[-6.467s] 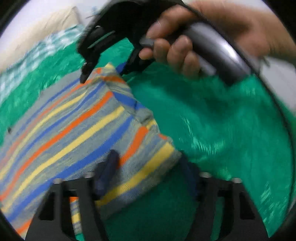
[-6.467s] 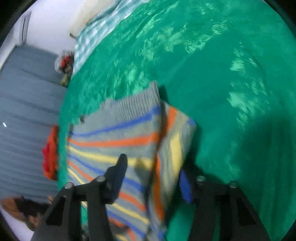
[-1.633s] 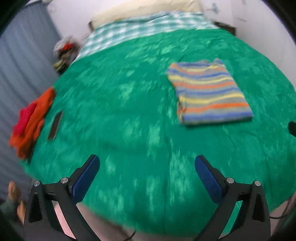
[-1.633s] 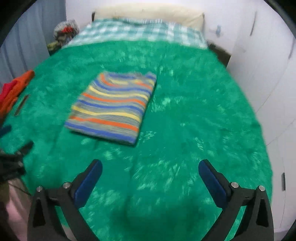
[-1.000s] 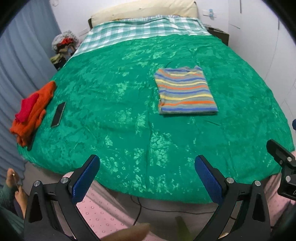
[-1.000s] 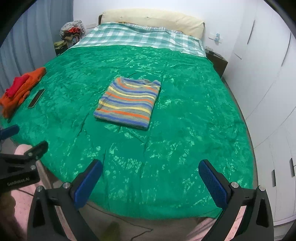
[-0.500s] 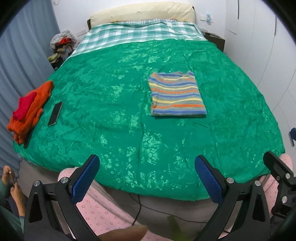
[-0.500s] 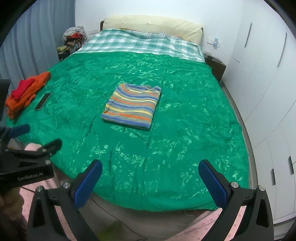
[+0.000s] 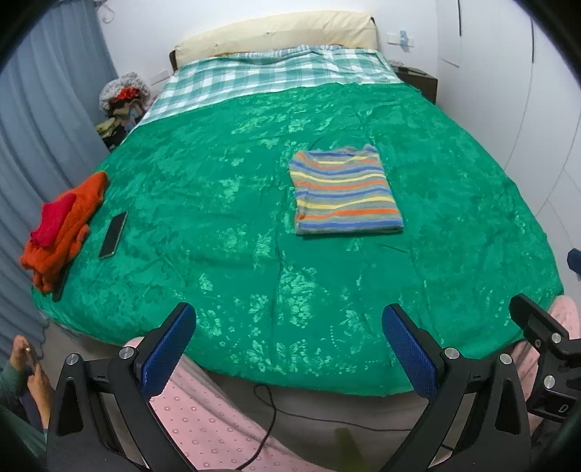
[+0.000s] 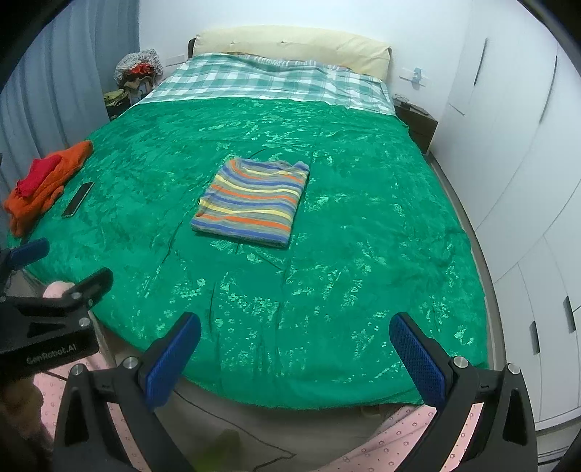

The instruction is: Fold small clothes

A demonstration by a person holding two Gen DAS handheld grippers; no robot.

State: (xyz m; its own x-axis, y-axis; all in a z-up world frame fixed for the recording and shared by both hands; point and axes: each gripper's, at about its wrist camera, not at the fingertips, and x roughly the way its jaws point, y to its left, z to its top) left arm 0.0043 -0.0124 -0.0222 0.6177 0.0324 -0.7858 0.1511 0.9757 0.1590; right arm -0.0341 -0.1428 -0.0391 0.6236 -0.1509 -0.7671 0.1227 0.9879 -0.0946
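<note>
From the left wrist view, the left gripper [image 9: 288, 343] hangs off the foot edge of the bed, its blue-padded fingers [image 9: 169, 348] spread wide with nothing between them. Beyond it the green bedspread [image 9: 225, 203] covers most of the mattress. The striped sweater [image 9: 343, 192] lies folded into a neat rectangle on the spread, right of the bed's centre line and well apart from the gripper — flat, its long sides running toward the headboard. Near the left edge of the bed sits a loose pile of orange and red clothes [image 9: 61, 228], and just beside it a dark phone [image 9: 113, 234] lies flat. A checked sheet [image 9: 268, 81] and a cream pillow [image 9: 276, 34] fill the head end. At the right border a black part of the other tool shows, too cropped to read.

From the right wrist view, the right gripper [image 10: 295, 354] also hovers past the foot edge, its fingers wide apart and empty. The striped sweater [image 10: 254, 198] rests near the middle of the green bedspread [image 10: 363, 232]. The orange and red clothes [image 10: 40, 181] and the phone [image 10: 78, 199] lie by the left edge. White cupboard doors [image 10: 526, 152] line the right side, and the left gripper's black body [image 10: 51, 326] shows at lower left — it appears open.
</note>
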